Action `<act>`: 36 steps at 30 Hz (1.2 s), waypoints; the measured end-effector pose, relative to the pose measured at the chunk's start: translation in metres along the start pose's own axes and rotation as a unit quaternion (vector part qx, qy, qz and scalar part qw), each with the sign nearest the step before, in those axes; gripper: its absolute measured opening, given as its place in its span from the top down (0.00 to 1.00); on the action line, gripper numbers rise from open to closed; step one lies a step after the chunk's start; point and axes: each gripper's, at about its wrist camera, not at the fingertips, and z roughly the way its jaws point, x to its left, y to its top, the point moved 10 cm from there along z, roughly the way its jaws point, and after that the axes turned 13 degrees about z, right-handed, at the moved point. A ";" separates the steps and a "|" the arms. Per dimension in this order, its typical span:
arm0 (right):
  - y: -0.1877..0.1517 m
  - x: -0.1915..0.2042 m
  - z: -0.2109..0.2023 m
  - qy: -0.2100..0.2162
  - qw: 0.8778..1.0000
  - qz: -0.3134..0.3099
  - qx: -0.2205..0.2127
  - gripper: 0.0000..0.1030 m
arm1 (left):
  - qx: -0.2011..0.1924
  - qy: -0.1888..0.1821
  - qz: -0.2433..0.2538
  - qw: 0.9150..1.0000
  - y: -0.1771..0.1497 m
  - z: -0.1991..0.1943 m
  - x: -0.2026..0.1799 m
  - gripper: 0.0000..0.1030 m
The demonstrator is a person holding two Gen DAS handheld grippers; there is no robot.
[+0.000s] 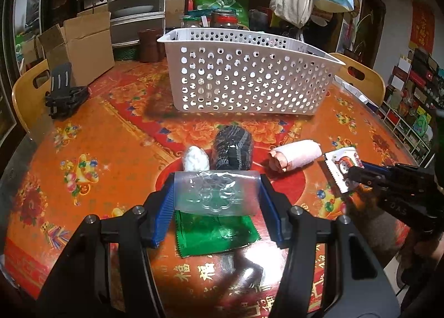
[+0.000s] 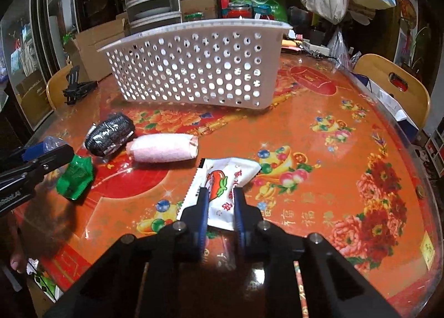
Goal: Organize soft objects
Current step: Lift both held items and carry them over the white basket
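Observation:
My left gripper [image 1: 217,193] is shut on a green packet with a clear plastic top [image 1: 216,193], held just above the table; it also shows in the right wrist view [image 2: 75,176]. My right gripper [image 2: 220,196] is shut on a white snack packet [image 2: 224,179], seen in the left wrist view too [image 1: 340,167]. On the table lie a black sock roll [image 1: 233,149], a pink towel roll [image 1: 295,157] and a small white bundle [image 1: 194,158]. A white perforated basket [image 1: 249,76] stands beyond them.
A black clip stand [image 1: 65,96] sits at the far left. Cardboard boxes [image 1: 80,46], jars [image 1: 222,18] and bags crowd the table's back. Wooden chairs [image 2: 394,82] stand at both sides of the round table [image 2: 333,137].

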 end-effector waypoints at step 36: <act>0.139 0.025 -0.101 0.060 0.992 -0.008 -0.114 0.85 | -0.052 -0.006 0.031 0.998 0.146 -0.043 0.016 0.48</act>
